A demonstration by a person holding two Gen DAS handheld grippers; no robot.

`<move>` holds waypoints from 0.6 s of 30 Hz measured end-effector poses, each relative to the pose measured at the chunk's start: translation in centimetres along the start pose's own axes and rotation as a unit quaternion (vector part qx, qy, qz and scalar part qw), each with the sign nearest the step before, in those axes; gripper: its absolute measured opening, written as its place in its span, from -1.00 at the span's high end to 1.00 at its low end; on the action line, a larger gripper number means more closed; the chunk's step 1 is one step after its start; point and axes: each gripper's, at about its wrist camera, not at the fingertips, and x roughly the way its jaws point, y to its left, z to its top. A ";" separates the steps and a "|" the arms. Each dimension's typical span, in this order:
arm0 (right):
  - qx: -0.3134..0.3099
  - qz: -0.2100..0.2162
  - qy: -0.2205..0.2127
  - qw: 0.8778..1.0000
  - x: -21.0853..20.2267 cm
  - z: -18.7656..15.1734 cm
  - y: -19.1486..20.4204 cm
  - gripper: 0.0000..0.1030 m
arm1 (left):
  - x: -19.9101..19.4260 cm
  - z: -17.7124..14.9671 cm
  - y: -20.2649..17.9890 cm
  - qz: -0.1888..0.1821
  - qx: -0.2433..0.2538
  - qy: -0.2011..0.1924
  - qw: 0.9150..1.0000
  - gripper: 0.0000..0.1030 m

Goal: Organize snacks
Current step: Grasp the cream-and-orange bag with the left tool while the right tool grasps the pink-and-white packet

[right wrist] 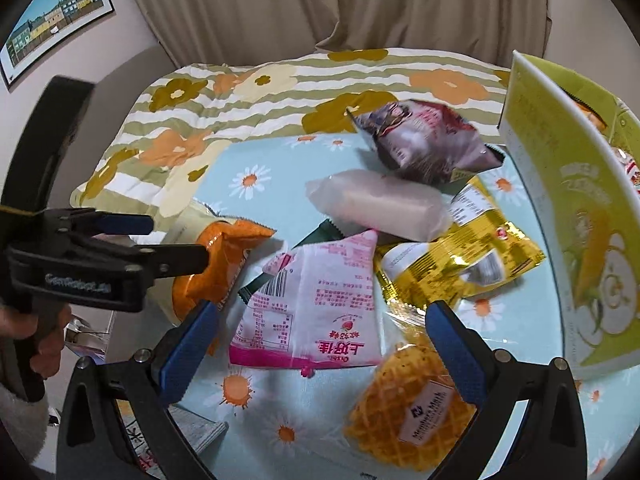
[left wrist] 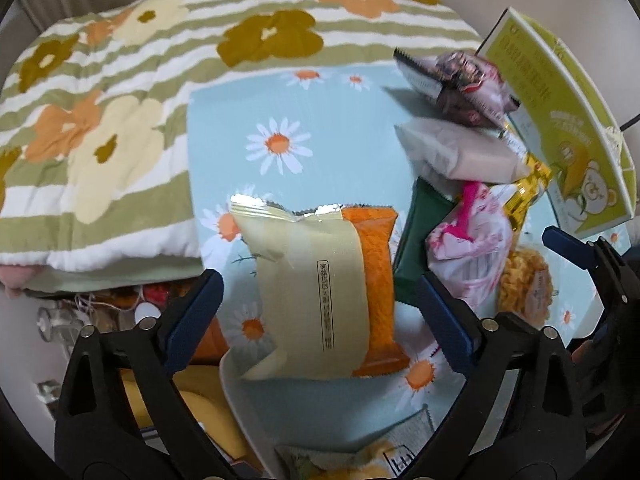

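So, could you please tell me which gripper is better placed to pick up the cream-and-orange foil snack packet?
Left. The left gripper is open, straddling the cream-and-orange foil snack packet; the right gripper hangs over the pink-and-white packet.

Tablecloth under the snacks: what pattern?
Light blue tablecloth with white, orange-centred daisies; clearest in the right wrist view.

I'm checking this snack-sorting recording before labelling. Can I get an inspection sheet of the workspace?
Surface: daisy cloth over part of a striped floral quilt.
Job's things: orange-and-cream packet, pink packet, gold packet, waffle pack, white packet, open green box.
Clutter: oddments off the cloth's edge, unclear.
Grippers: left gripper open around the orange-and-cream packet; right gripper open over the pink packet.
Cables: nothing seen.
Surroundings: curtain, framed picture.
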 end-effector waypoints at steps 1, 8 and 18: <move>-0.003 -0.001 0.003 1.000 0.3 0.0 0.0 -0.99 | 0.3 0.1 0.0 -0.001 0.000 0.006 1.000 -0.75; -0.004 0.002 0.019 1.000 2.0 0.3 -0.1 -0.85 | 2.5 0.1 0.2 -0.019 -0.006 0.033 0.999 -0.40; -0.010 0.015 0.024 1.000 3.0 0.7 0.6 -0.75 | 1.9 0.1 0.6 -0.026 -0.005 0.021 0.999 -0.20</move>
